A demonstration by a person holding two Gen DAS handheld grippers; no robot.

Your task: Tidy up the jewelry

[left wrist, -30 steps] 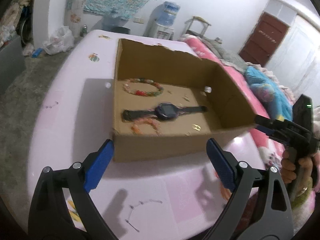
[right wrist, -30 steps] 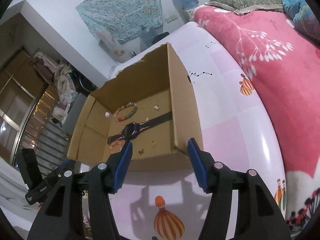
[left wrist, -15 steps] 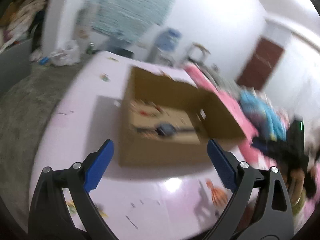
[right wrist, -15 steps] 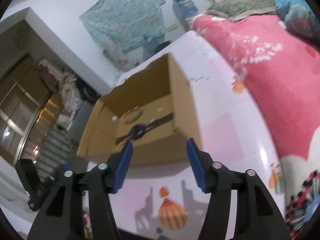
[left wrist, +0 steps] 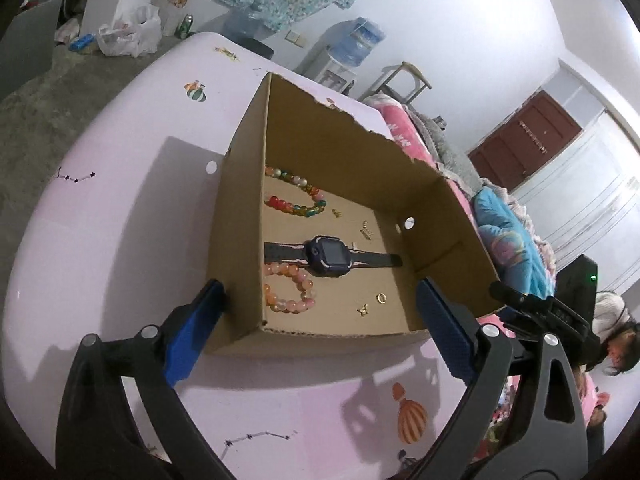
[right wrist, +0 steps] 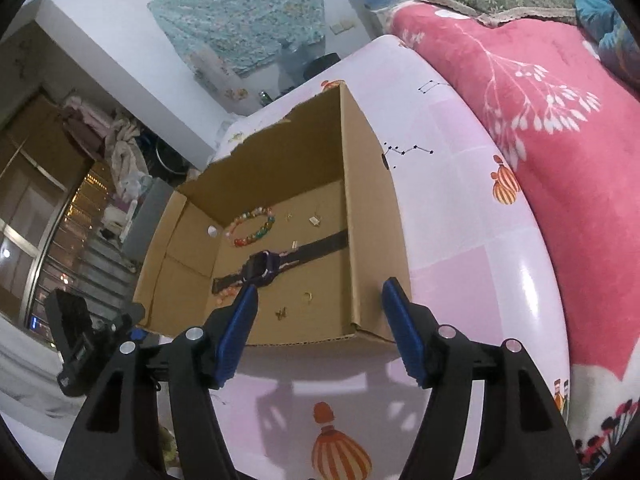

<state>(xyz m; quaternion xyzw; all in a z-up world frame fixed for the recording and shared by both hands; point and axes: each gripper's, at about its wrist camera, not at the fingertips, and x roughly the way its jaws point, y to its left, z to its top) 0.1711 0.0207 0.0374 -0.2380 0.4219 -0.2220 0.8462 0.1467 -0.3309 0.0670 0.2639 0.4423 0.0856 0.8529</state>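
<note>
Cardboard box (left wrist: 240,240) sits open-topped on the pink table (left wrist: 100,240), mid-frame in both wrist views. Far wall's top edge is torn.

Inside, on the box floor:
- multicolour bead bracelet (left wrist: 294,194) toward the far left corner in the left wrist view
- dark smartwatch (left wrist: 330,256) lying flat across the middle, strap stretched out left to right
- pink bead bracelet (left wrist: 290,286) just in front of the watch, touching or overlapping its strap; can't tell which
- small gold pieces (left wrist: 372,304) scattered at lower right of the floor, more near the far wall; too small to identify

Left gripper (left wrist: 316,328): jaws wide apart, holding nothing, bottom of frame. Blue pads frame the box's near wall, one at each lower corner; contact with the cardboard not clear.

Right gripper (right wrist: 320,332): jaws also spread, nothing held, at the near right corner of the box. Its left pad overlaps the watch in the picture.

Red blanket (right wrist: 560,140) fills the right side of the right wrist view, beside the table.
</note>
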